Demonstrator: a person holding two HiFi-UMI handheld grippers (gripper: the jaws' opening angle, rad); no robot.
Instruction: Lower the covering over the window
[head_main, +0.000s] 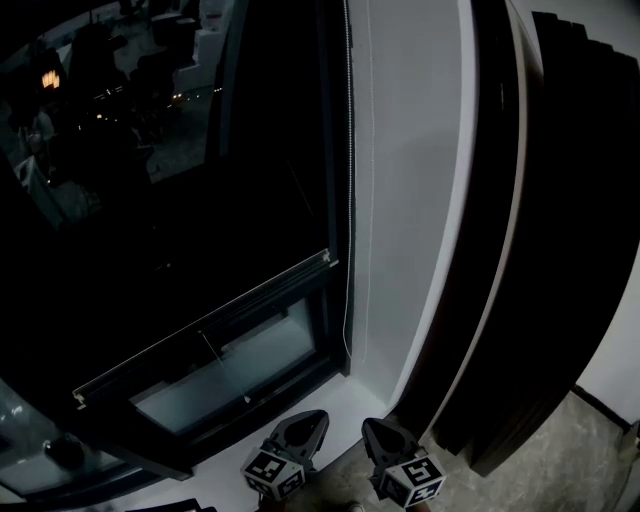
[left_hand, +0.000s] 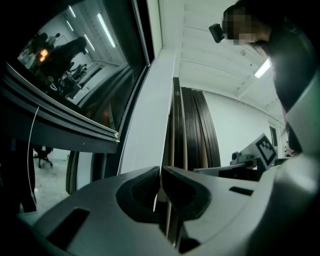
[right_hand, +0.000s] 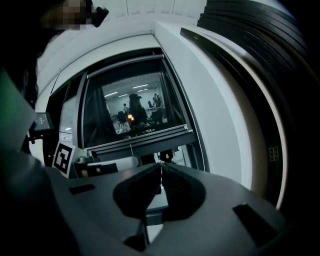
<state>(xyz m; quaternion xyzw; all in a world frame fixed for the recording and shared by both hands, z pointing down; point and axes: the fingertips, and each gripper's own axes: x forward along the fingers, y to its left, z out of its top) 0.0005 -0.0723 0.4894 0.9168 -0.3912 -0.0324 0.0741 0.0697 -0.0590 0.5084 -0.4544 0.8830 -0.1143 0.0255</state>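
step: approach, by my reading | blind (head_main: 180, 240) hung low over window (head_main: 240, 362), strip of glass uncovered | left claw (head_main: 308, 418) and right claw (head_main: 376, 430) closed, empty, near sill (head_main: 335, 405) | next: probably called for pinching cord (head_main: 348, 200)

No text, label, brand, number or sign can be read anywhere here.

Dark blind (head_main: 180, 260) low over window (head_main: 232, 368)

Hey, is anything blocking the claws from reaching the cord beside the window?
Nothing visible. The cord hangs along the window's right edge, and only open space lies between it and the left claw and right claw, both shut.
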